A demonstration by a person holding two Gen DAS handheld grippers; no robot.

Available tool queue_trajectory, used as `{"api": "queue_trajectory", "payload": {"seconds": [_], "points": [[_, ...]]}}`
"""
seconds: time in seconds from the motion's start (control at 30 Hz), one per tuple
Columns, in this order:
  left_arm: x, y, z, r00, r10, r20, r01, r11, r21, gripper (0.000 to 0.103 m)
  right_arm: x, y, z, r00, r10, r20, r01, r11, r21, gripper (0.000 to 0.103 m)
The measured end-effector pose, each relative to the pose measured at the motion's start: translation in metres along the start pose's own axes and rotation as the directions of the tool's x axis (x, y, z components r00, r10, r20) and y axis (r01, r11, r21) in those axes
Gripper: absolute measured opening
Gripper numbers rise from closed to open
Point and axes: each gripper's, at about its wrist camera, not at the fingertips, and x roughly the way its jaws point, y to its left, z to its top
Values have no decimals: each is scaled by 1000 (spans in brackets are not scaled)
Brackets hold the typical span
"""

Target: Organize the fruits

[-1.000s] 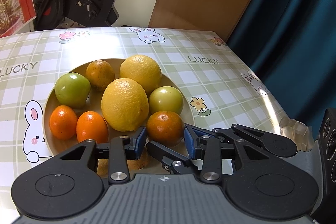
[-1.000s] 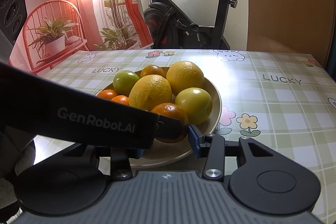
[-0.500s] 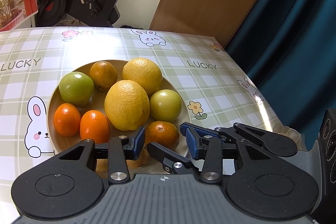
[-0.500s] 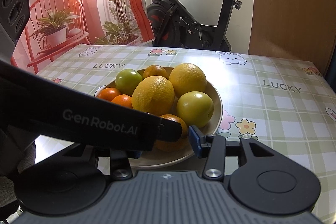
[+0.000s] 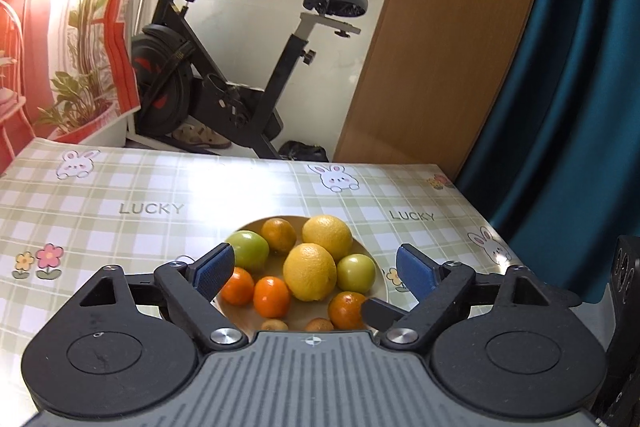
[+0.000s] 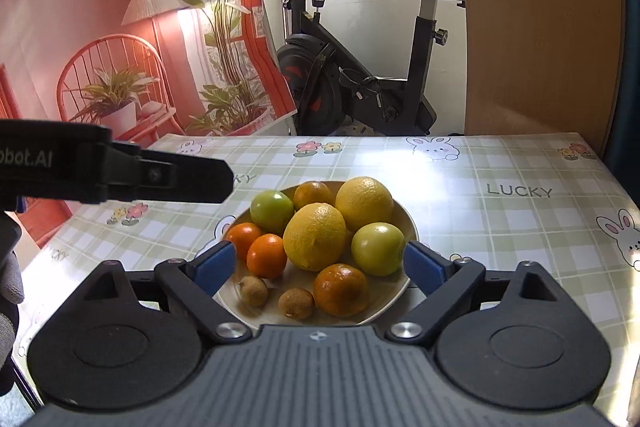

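A beige plate [image 6: 390, 301] on the checked tablecloth holds two big yellow citrus fruits [image 6: 315, 237], two green fruits [image 6: 378, 248], several oranges [image 6: 341, 289] and two small brown fruits [image 6: 296, 303] at its front. My right gripper [image 6: 319, 268] hovers above the plate's near edge; its jaws are opening, with nothing between the blue pads. My left gripper [image 5: 313, 271] hangs higher over the same plate [image 5: 248, 225], jaws also opening and empty. In the right wrist view the left gripper [image 6: 120, 175] is a black bar at the left.
The table's far edge [image 5: 240, 157] faces an exercise bike [image 5: 224, 83]. A wooden panel [image 5: 440, 47] and a blue curtain [image 5: 580, 87] stand at the right, and a red printed backdrop [image 6: 100, 27] at the left. A gloved hand [image 6: 8, 287] shows at the left edge.
Both grippers have risen and drawn back from the plate, the left one more. Their jaws went from nearly shut to wide. Two small brown fruits now show at the plate's front.
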Motion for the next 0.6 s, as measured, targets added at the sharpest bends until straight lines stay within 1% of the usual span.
{"api": "queue_trajectory", "payload": {"seconds": [0.03,0.1,0.2,0.27,0.33,0.43,0.5,0.53,0.6], "points": [[-8,0,3,1000,24,14,-24,1000,8,90,-6,1,4,1000,2,11,-2,1000,8,97],[-23,0,9,998,58,29,-58,998,16,92,-18,5,12,1000,4,19,-4,1000,5,97],[-43,0,13,996,70,47,-72,997,22,95,-35,11,23,1000,-1,23,2,1000,-8,98],[-56,1,13,994,84,67,-85,996,15,95,-45,17,29,999,-29,24,29,1000,-6,103],[-66,4,12,992,91,84,-91,996,4,96,-56,21,34,998,-46,32,46,999,0,103],[-80,4,10,987,100,125,-102,995,12,97,-71,27,39,998,-39,51,39,999,7,103],[-88,-2,9,977,147,152,-153,988,32,98,-80,33,41,997,-45,63,45,999,-1,103],[-93,-6,9,968,187,167,-198,979,48,99,-84,36,42,996,-49,69,49,999,-6,103],[-101,-16,7,938,279,205,-300,950,82,99,-91,41,43,996,-52,76,54,998,-13,103]]}}
